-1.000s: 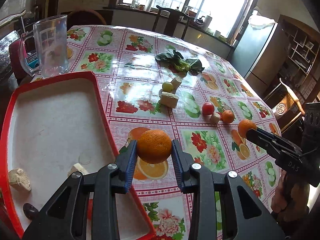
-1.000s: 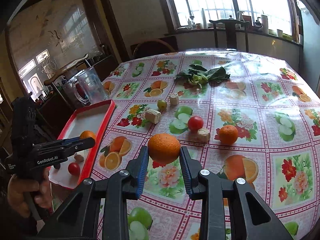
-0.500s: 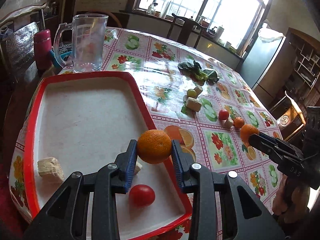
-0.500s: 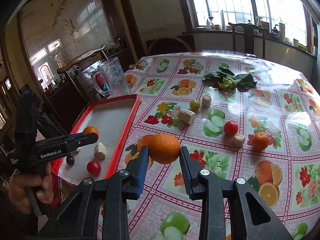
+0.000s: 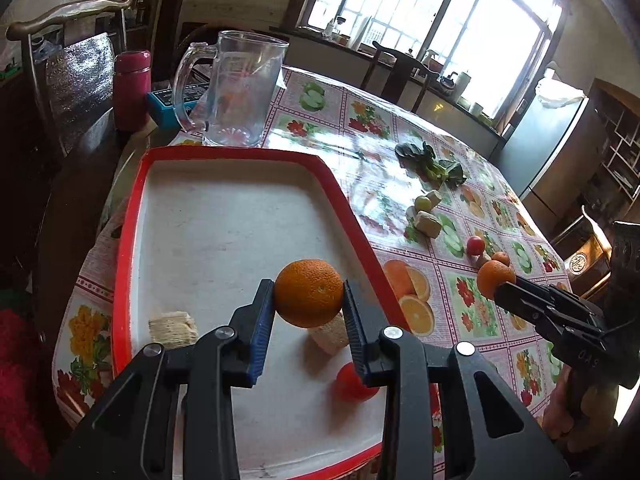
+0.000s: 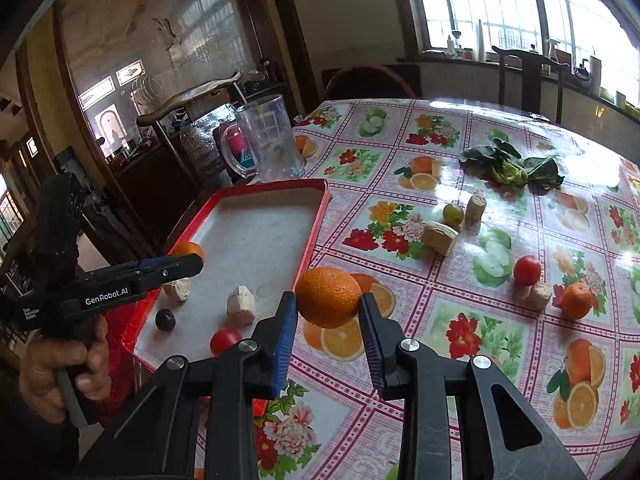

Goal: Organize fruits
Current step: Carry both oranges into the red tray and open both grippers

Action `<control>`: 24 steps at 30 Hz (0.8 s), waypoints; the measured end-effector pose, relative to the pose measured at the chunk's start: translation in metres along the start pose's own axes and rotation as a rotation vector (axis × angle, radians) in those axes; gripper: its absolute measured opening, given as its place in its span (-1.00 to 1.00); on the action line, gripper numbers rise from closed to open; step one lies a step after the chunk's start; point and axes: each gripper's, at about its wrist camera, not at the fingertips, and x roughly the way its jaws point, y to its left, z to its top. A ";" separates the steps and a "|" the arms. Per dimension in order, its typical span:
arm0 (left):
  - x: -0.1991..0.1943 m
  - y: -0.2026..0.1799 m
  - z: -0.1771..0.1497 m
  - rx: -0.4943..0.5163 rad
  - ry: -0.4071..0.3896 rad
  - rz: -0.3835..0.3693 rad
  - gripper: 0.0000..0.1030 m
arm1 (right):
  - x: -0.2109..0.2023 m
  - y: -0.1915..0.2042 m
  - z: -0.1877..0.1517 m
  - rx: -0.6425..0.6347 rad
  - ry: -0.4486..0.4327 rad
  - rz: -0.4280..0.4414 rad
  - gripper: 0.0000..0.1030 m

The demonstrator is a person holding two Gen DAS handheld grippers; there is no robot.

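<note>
My left gripper (image 5: 309, 304) is shut on an orange (image 5: 309, 293) and hangs over the near part of the red-rimmed tray (image 5: 132, 220). My right gripper (image 6: 329, 312) is shut on a second orange (image 6: 329, 297), above the tablecloth just right of the tray (image 6: 316, 224). In the tray lie a red tomato (image 6: 225, 340), a dark plum (image 6: 164, 319) and pale cut chunks (image 6: 240, 306). On the table a small orange (image 6: 576, 300), a red tomato (image 6: 526, 270) and a green fruit (image 6: 452, 213) lie loose.
A clear glass mug (image 5: 236, 88) stands behind the tray, a red flask (image 5: 132, 84) and blue box beside it. Leafy greens (image 6: 512, 166) lie at the far side. Pale chunks (image 6: 439, 237) sit mid-table. A hand (image 6: 60, 364) grips the left handle. Chairs ring the table.
Both grippers have carried their oranges leftward. The left orange went from above the tablecloth to above the tray; the right orange has come close to the tray's right rim.
</note>
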 end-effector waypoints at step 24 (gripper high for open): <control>0.002 0.049 0.005 -0.066 0.005 0.048 -0.39 | 0.058 0.043 0.024 -0.057 0.088 0.084 -0.38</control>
